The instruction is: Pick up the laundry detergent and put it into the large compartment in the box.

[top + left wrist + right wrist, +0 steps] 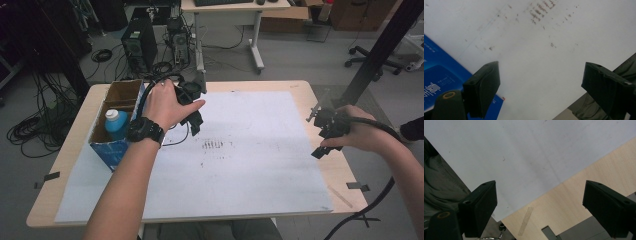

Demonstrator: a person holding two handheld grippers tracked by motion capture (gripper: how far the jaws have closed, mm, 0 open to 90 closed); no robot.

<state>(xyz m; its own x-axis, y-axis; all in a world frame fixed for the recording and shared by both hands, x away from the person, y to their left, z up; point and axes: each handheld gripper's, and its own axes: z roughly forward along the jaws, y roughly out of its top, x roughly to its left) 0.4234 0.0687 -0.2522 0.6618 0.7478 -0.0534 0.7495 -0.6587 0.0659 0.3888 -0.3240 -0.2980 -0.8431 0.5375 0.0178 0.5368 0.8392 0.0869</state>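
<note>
The left gripper (192, 117) hangs over the white paper sheet (240, 150) that covers most of the light wooden table (300, 87), just right of the open blue cardboard box (112, 150) at the table's left side. Its own view shows its two black jaws spread wide with nothing between them, the white sheet with brownish smudges (541, 11) below and a corner of the blue box at the left. Inside the box stands a blue plastic bottle with a white cap (116, 125), upright at the near end. The right gripper (325, 135) is held at the table's right edge, well apart from the box. Its jaws also stand wide apart and empty, over the sheet's edge and bare wood bearing a strip of clear tape (526, 220).
</note>
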